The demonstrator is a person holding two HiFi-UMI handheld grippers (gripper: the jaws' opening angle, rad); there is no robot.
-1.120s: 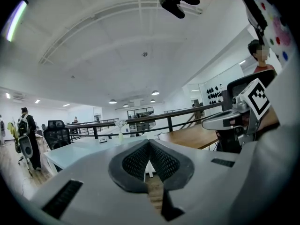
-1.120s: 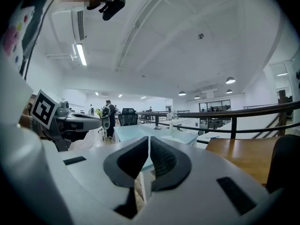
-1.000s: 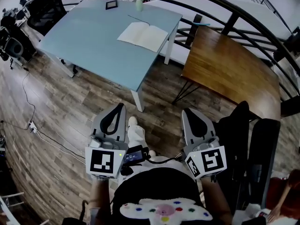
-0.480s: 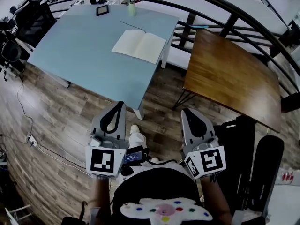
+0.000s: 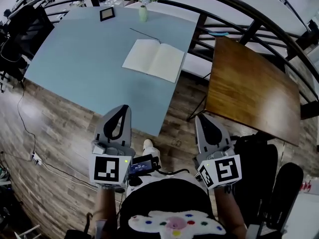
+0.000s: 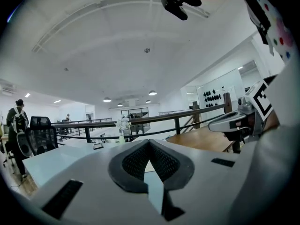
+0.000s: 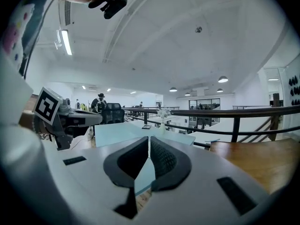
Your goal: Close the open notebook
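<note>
The open notebook [image 5: 154, 59] lies flat with pale blank pages on the far right part of the light blue table [image 5: 84, 59]. A thin dark pen [image 5: 144, 35] rests just beyond it. My left gripper [image 5: 123, 108] is shut and empty, its tips over the table's near edge, well short of the notebook. My right gripper [image 5: 202, 118] is also shut and empty, held over the wooden floor to the right of the table's corner. In the left gripper view the jaws [image 6: 149, 142] meet with nothing between them. The right gripper view shows the same [image 7: 149, 138].
A small vase with flowers [image 5: 143, 13] and a dark framed tablet [image 5: 106, 14] stand at the table's far edge. A brown wooden table [image 5: 254, 91] sits to the right, a black chair [image 5: 259, 168] near my right side. A dark railing [image 5: 234, 6] runs behind.
Both grippers have moved forward towards the blue table, still shut. The table and notebook now sit nearer and larger in the head view; the left tips have reached the table's edge.
</note>
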